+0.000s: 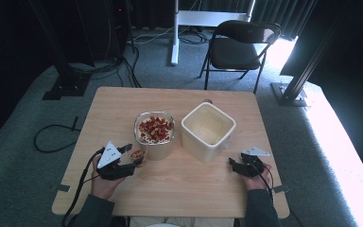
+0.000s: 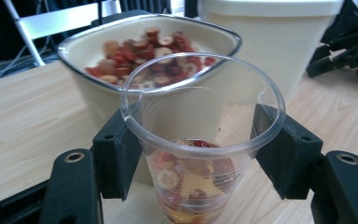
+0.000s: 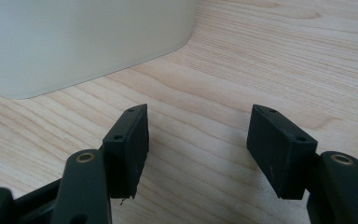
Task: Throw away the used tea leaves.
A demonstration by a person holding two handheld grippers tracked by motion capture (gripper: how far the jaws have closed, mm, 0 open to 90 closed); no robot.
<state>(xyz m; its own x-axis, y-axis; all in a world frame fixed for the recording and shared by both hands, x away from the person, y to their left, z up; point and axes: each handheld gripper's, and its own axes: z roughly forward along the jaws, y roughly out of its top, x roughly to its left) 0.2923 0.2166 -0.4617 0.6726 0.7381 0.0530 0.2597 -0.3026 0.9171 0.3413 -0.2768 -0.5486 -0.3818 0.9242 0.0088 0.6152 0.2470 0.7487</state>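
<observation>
My left gripper (image 1: 133,154) (image 2: 200,140) is shut on a clear plastic cup (image 2: 199,140) (image 1: 137,155) that holds some red and pale dried fruit at its bottom. The cup stands upright just in front of a cream bowl (image 1: 154,131) (image 2: 93,56) filled with the same dried fruit. To the right of the bowl stands a cream square tub (image 1: 208,131) (image 2: 265,42) (image 3: 74,42), which looks bare inside. My right gripper (image 1: 236,164) (image 3: 198,144) rests low over the table near the tub's front right corner, open, with nothing between its jaws.
The wooden table (image 1: 170,189) has free room in front and along the back. A black folding chair (image 1: 240,47) and a white desk leg (image 1: 175,33) stand on the carpet beyond the table. Cables lie on the floor at the left.
</observation>
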